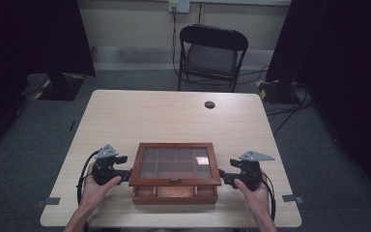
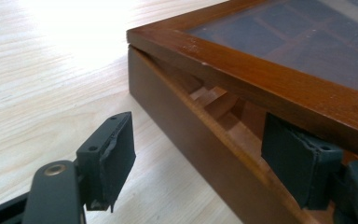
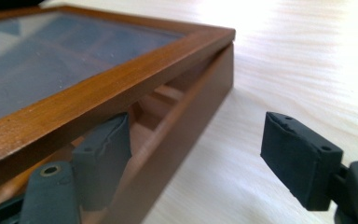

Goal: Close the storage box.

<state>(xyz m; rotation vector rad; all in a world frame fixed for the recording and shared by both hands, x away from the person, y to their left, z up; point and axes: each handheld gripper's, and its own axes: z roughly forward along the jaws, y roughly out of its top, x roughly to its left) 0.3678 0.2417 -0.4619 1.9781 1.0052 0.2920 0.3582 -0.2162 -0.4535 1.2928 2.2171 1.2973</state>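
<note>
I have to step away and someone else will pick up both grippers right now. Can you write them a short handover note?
Left hand-held gripper: open, one jaw tucked under the raised lid at the box's left side, the other outside the box wall.
Right hand-held gripper: open, same arrangement at the right side.
Wooden box: near the table's front edge, between the two grippers. Its glass-topped lid is lifted partway at the front, hinge side far.
Done: lid cracked open.
Left: likely finishing the lift; keep both sides level.
</note>
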